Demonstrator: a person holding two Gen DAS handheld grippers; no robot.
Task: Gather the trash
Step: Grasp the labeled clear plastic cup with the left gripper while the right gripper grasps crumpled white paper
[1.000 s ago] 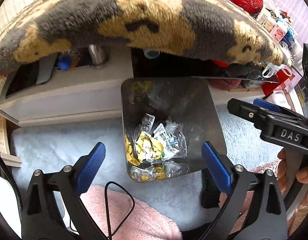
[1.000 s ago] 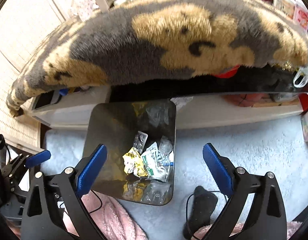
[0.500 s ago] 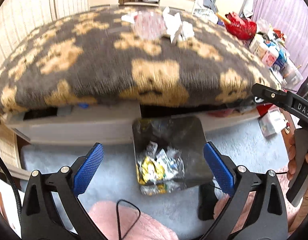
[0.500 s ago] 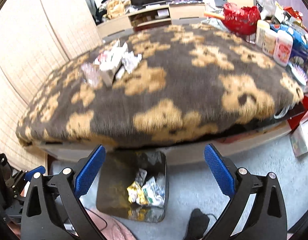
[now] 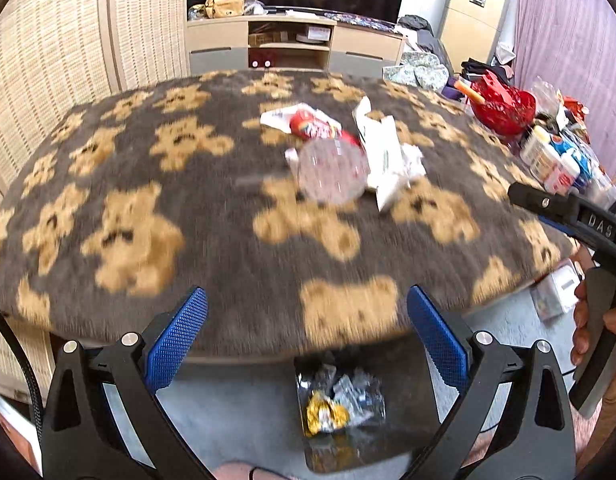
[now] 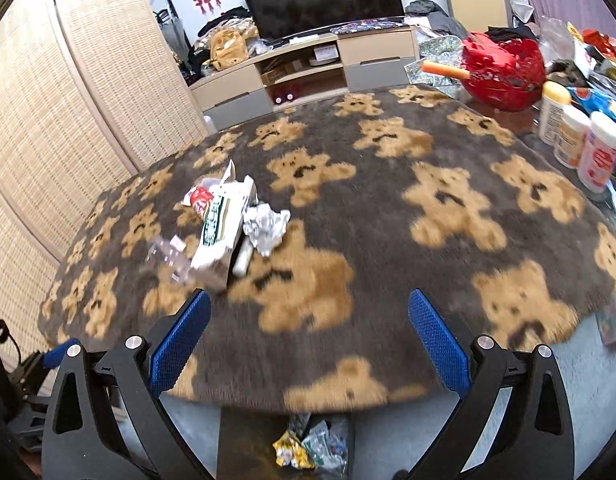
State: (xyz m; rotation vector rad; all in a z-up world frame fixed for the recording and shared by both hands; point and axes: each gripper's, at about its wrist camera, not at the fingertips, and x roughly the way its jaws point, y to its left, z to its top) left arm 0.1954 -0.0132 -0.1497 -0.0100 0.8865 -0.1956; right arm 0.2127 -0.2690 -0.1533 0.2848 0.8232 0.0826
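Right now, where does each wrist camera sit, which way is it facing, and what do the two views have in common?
Left wrist: sits behind the open left gripper, above the table edge, facing across the bear-print blanket toward the TV stand; the right gripper and the hand holding it show at right.
Right wrist: sits behind the open right gripper, facing the same way; the left gripper's blue tip shows low left.
Shared: trash pile, trash bin, red basket.
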